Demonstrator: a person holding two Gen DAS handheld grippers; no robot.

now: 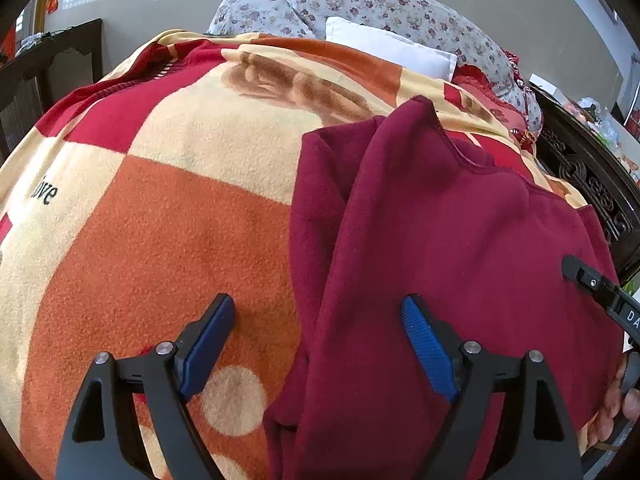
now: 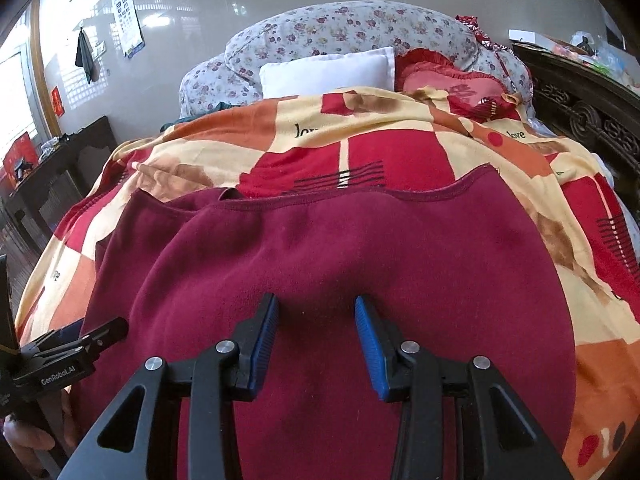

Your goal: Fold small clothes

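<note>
Spread over the bed is a fleece blanket [image 2: 400,152] checked in red, orange and cream, with a floral quilt [image 2: 340,28], a white pillow [image 2: 328,70] and a red frilled cushion [image 2: 448,80] heaped at the far end against a pale wall. On the blanket lies the maroon garment [image 2: 340,248], its stitched hem turned toward the pillows and one edge doubled over on the left side; its near end runs out of sight beneath both cameras. The left gripper [image 1: 318,312] hovers with jaws spread wide, one blue pad over bare blanket and the other over the folded edge, holding nothing. The right gripper [image 2: 317,312] sits over the middle of the cloth, jaws partly apart and empty; whether the tips touch the fabric is hard to tell. "love" is printed on the blanket in several places, and "GenRobot.AI" shows on the left gripper's body. An eye chart [image 2: 127,20] hangs on the wall, its letters too small to read.
</note>
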